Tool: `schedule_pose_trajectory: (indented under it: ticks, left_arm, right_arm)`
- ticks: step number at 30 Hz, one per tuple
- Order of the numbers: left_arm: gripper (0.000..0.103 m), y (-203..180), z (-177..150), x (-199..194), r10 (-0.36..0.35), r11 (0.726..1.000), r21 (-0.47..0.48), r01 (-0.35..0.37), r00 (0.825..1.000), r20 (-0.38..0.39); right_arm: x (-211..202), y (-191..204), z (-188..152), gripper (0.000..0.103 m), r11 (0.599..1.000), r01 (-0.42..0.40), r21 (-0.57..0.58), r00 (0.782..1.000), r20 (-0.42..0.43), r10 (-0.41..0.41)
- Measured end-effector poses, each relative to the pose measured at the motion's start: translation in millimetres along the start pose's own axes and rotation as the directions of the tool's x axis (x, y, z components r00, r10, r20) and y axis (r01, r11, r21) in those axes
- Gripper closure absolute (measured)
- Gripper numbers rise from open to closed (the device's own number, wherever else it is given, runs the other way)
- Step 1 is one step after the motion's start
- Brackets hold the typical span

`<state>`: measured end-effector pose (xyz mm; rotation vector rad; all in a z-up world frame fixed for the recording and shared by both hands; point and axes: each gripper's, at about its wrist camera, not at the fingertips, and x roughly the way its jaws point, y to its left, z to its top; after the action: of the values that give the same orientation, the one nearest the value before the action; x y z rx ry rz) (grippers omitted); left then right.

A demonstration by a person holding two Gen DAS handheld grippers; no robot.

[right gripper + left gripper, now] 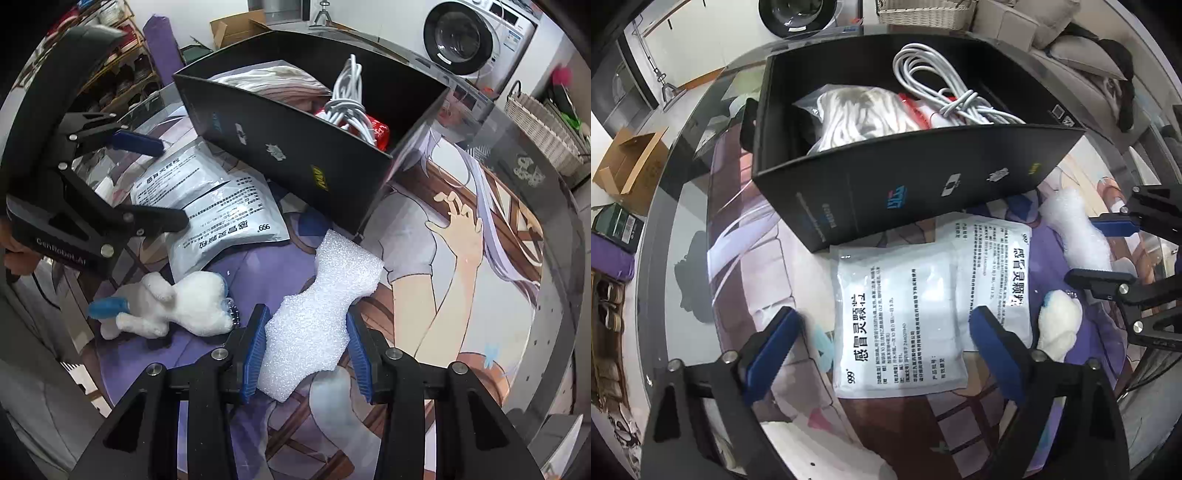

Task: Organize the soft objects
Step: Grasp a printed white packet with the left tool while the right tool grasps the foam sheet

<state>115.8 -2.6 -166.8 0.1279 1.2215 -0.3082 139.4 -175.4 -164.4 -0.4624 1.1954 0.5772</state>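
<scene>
The white foam piece [321, 317] is clamped, apparently lightly, by the right hand-held gripper [306, 349] on the bench [480, 258] for boxing (black box [295, 158] nearby), while the left hand-held gripper [886, 354] is spread wide over a sachet [897, 317], gripping nothing.

I'm working in a home: a front-loading washing machine [466, 35] is standing by the wall, a wicker basket [543, 127] beside it, a shoe rack [122, 74] and sofa cushions [1052, 26] nearby.
</scene>
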Motion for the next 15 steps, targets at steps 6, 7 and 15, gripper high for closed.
schedule_pose_trajectory:
  ticks: [6,7,15]
  left_arm:
    - [0.059,0,-2,-10,-0.027,1.0,-0.005,0.027,0.999,0.024]
    - [0.061,4,-3,-9,-0.033,0.999,-0.003,0.033,0.999,0.027]
    - [0.073,-16,-7,-18,-0.068,0.997,0.032,0.067,0.998,0.019]
  right_arm:
    - [-2,10,-4,0.061,1.0,0.003,-0.028,1.0,0.011,-0.002]
    - [-2,11,-4,0.061,1.0,0.003,-0.03,1.0,0.012,-0.003]
    - [-5,16,-8,0.063,1.0,-0.003,-0.028,1.0,0.017,0.003]
